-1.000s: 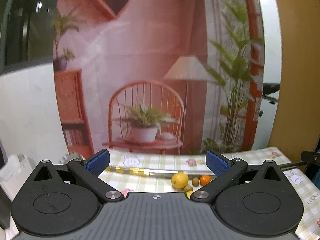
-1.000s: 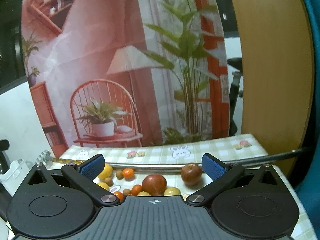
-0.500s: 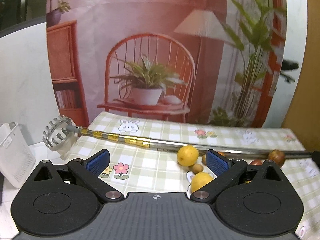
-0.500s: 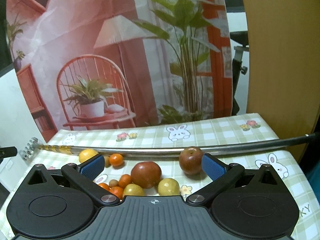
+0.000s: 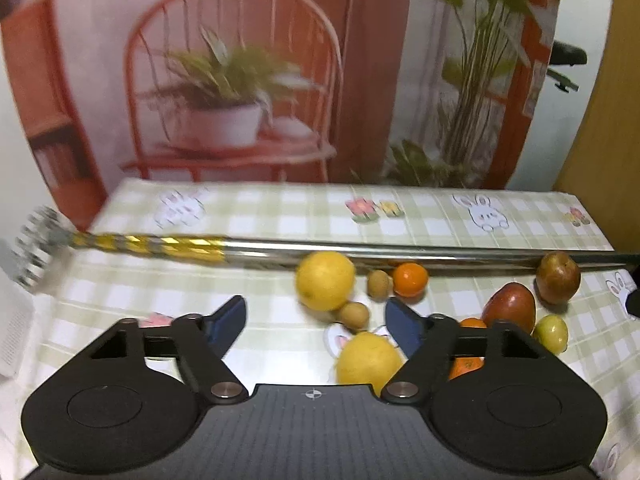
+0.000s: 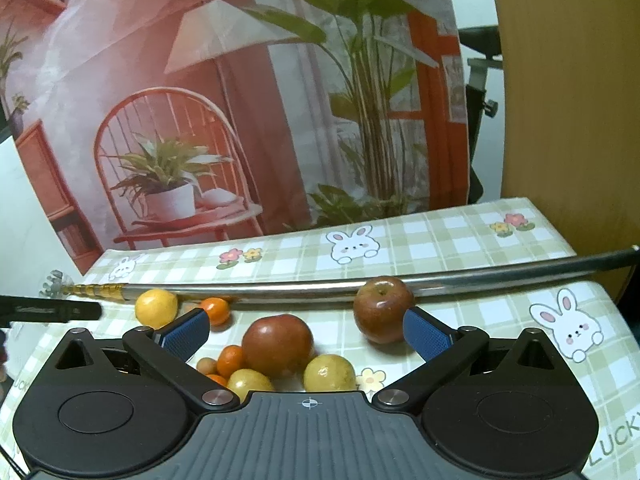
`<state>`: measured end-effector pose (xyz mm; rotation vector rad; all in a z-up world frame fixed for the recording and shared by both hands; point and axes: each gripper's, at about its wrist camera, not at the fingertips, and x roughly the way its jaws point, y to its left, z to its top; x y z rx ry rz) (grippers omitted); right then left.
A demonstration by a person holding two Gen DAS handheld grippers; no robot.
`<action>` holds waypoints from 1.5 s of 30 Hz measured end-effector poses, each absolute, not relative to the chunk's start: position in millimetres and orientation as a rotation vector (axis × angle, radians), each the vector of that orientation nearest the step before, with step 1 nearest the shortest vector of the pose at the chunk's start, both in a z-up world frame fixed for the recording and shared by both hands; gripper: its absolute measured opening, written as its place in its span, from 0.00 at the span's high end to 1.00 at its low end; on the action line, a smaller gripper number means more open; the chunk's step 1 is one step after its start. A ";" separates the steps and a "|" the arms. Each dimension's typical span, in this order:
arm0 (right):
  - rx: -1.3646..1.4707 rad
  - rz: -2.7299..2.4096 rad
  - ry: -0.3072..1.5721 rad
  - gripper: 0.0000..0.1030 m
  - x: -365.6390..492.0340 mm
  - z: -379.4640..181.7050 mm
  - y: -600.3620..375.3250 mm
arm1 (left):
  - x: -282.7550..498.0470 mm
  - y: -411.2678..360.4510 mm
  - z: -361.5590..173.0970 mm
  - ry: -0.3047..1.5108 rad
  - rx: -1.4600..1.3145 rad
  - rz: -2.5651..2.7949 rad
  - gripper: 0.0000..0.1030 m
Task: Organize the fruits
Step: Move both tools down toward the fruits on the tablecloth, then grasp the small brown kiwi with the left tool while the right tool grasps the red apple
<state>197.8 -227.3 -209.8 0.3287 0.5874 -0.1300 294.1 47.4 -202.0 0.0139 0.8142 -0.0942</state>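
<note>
1. Bare tablecloth [image 5: 248, 280] left of fruits, open for approach.
2. Metal rod [image 6: 280, 290] spans table far side, blocks reach past it; apple [image 6: 382, 308] touches it.
3. Fruit cluster [image 6: 276, 344] packed tight near center, little gap btwn pieces.
4. Right near cloth free.

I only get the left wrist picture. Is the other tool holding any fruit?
Observer: No. The right tool is open and grips nothing.
Operator: What lies straight ahead of it?
Observer: A big red apple, with two yellow-green fruits nearer the camera.
Operator: Any writing on the cloth?
Observer: Yes, the word LUCKY is printed at the tablecloth's near right edge.
</note>
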 end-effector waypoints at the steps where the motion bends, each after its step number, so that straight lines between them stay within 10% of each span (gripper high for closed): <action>1: 0.335 -0.130 0.590 0.00 199.5 -212.1 -229.2 | 302.6 46.1 -208.0 0.839 0.000 -0.103 0.36; 6: 0.358 -0.130 0.606 0.00 206.2 -223.0 -237.4 | 344.3 48.0 -243.1 0.972 -0.130 -0.134 0.60; 29: 0.411 -0.137 0.644 0.00 215.1 -244.6 -253.2 | 381.9 43.7 -296.8 1.105 -0.305 -0.164 0.71; 45: 0.251 -0.155 0.600 0.05 245.7 -268.9 -272.3 | 310.7 28.9 -224.0 0.821 -0.146 -0.278 0.71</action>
